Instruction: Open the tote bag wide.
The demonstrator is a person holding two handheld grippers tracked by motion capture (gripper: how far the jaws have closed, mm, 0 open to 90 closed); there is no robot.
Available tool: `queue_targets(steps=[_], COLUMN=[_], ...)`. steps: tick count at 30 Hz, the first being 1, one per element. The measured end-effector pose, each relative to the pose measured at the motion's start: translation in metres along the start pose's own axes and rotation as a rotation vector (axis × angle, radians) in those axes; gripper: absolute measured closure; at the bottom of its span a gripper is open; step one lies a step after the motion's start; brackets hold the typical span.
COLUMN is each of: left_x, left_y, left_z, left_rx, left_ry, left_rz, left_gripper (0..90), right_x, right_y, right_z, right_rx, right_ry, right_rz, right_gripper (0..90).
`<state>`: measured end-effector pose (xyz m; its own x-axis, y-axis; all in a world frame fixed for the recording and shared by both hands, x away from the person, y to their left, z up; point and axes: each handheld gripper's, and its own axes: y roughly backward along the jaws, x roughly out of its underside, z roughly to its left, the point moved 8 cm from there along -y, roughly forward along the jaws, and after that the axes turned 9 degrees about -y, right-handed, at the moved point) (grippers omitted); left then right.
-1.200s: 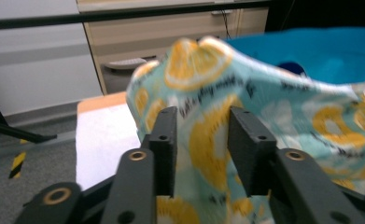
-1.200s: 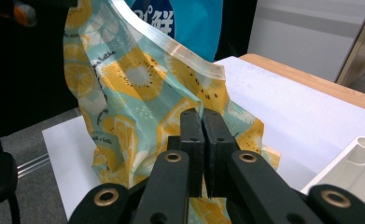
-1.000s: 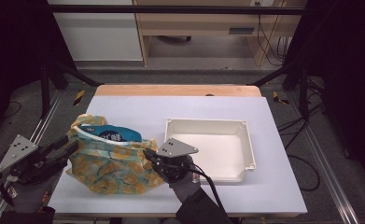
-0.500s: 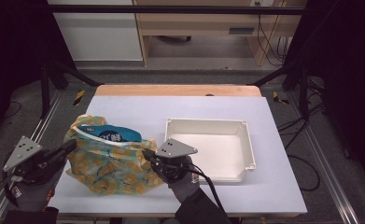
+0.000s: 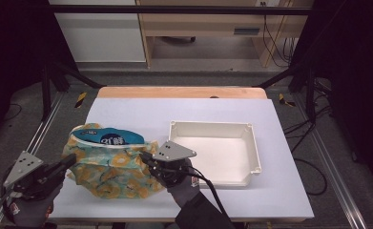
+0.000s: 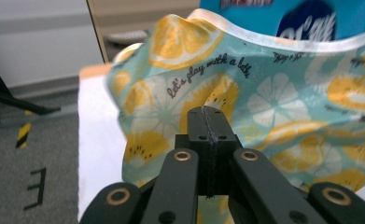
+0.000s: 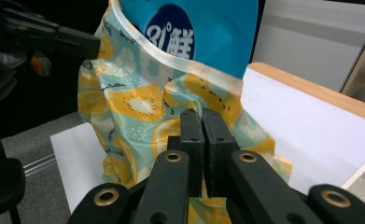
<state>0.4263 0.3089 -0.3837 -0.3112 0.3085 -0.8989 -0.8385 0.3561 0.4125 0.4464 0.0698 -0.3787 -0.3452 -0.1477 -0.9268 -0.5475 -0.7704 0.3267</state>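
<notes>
The left gripper (image 5: 69, 160) and right gripper (image 5: 146, 158) pinch opposite ends of the lemon-print bag (image 5: 112, 171); the white tray (image 5: 255, 152) lies beyond its right end.

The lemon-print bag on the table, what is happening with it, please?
A person holds a claw in each hand at the lemon-print bag, which lies on the white table with a blue packet showing at its mouth. The left claw has just closed at the bag's left side, the right claw is shut at its right side; whether either pinches fabric is unclear. An empty white tray waits beside the bag.
</notes>
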Motion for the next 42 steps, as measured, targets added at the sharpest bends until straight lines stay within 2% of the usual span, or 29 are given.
queue_targets(steps=[5,12,23,30,42], left_x=[0.007,0.018,0.016,0.024,0.047], left_y=[-0.005,-0.005,-0.008,-0.013,-0.023], left_z=[-0.003,-0.007,-0.014,-0.016,-0.018], left_rx=[0.01,0.032,0.055,0.06,0.072], left_ry=[-0.005,-0.007,-0.001,-0.008,-0.011], left_rz=[0.016,0.03,0.003,0.039,0.101], left_gripper=[89.8,89.8,89.7,89.8,89.8], right_x=[0.01,0.017,0.023,0.036,0.058], right_y=[0.001,0.004,0.008,0.005,-0.007], right_z=[-0.005,-0.004,-0.013,-0.012,-0.013], right_rx=[0.004,0.001,0.032,0.014,0.011], right_ry=[-0.019,-0.029,-0.053,-0.07,-0.097], right_rz=[0.008,0.01,-0.002,0.025,0.067], right_gripper=[88.0,88.1,88.9,88.8,88.7])
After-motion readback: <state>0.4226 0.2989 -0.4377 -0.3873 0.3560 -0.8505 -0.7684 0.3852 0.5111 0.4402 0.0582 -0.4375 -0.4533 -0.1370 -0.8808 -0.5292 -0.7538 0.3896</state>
